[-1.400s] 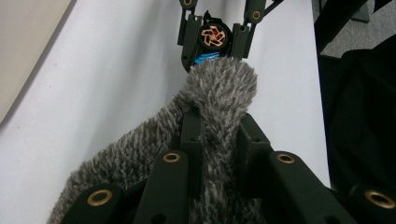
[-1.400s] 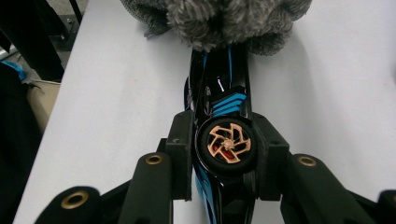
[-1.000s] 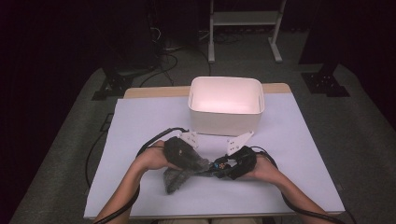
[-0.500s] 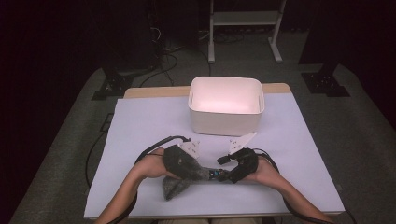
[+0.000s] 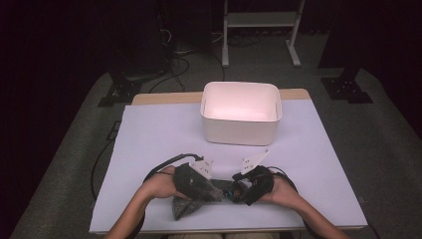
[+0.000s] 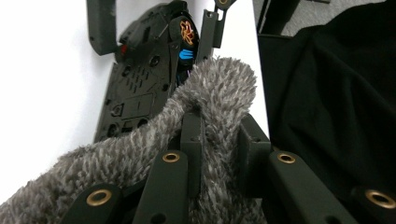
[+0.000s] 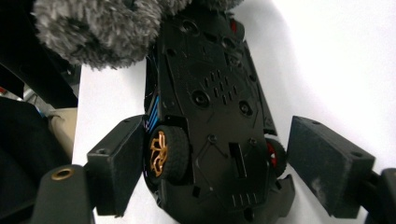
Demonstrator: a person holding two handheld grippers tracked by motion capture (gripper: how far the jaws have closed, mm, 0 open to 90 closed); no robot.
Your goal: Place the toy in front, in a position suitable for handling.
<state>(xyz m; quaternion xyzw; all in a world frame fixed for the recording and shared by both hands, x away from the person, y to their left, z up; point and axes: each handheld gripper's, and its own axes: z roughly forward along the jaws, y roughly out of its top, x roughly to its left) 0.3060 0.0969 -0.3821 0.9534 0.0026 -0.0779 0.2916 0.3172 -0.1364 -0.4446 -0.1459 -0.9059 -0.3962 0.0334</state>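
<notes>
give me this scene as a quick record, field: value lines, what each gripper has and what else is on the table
left gripper: shut on grey fuzzy cloth
right gripper: open, jaws either side of the toy car, one pad close against a gold-rimmed wheel, the other apart from the body
toy car: black, underside toward the right gripper view
cloth and car: cloth end lies against one end of the car
white bin: farther back on the table, nothing seen inside
table cover: white sheet

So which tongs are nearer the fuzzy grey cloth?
Left. The left tongs are clamped on the fuzzy grey cloth; the right tongs straddle the black toy car beside it.
</notes>
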